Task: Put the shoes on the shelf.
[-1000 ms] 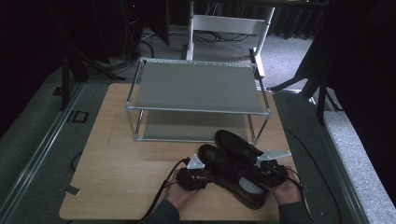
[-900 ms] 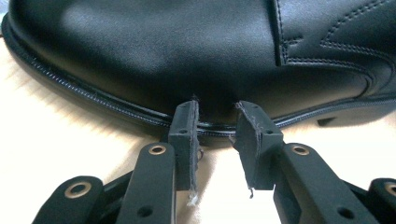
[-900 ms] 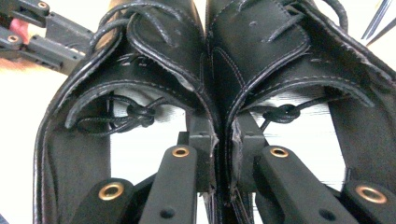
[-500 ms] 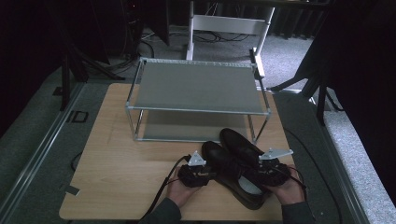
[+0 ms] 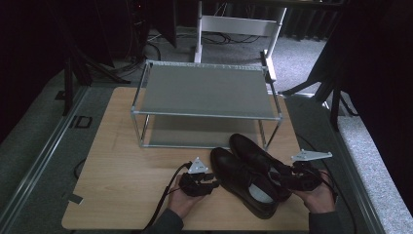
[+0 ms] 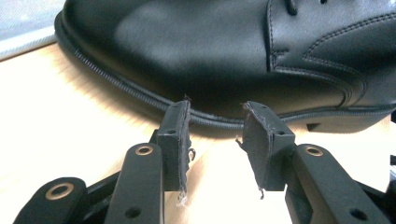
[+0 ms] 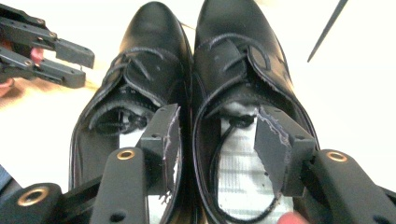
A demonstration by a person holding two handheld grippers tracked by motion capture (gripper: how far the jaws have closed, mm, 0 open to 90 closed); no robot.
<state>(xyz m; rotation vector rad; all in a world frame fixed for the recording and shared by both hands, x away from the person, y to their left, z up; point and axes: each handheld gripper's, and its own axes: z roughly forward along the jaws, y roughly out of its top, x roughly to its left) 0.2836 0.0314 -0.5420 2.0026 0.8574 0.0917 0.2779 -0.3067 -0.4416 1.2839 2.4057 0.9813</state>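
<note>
Two black leather shoes (image 5: 251,175) lie side by side on the near right of the wooden worktop (image 5: 117,185), just in front of the two-tier metal rack (image 5: 204,105), toes pointing towards it. From the high view we see that over the last second the pair has slid a little nearer to us and our hands have drawn back with it; our left claw (image 5: 212,181) sits at the outer side of the left shoe, our right claw (image 5: 287,178) at the heels. In the left gripper view, our left claw (image 6: 215,126) is parted by a moderate gap and grips nothing, its tips just short of the welt of the left shoe (image 6: 224,51), which rests flat on the worktop. In the right gripper view, our right claw (image 7: 217,128) stands wide open over the heel opening of the right shoe (image 7: 243,93), one jaw near the seam between the two shoes and the other towards that shoe's outer rim, not yet closed on leather. We judge that the pull-back lined the pair up for a grasp, so lifting towards the rack is yet to start.
</note>
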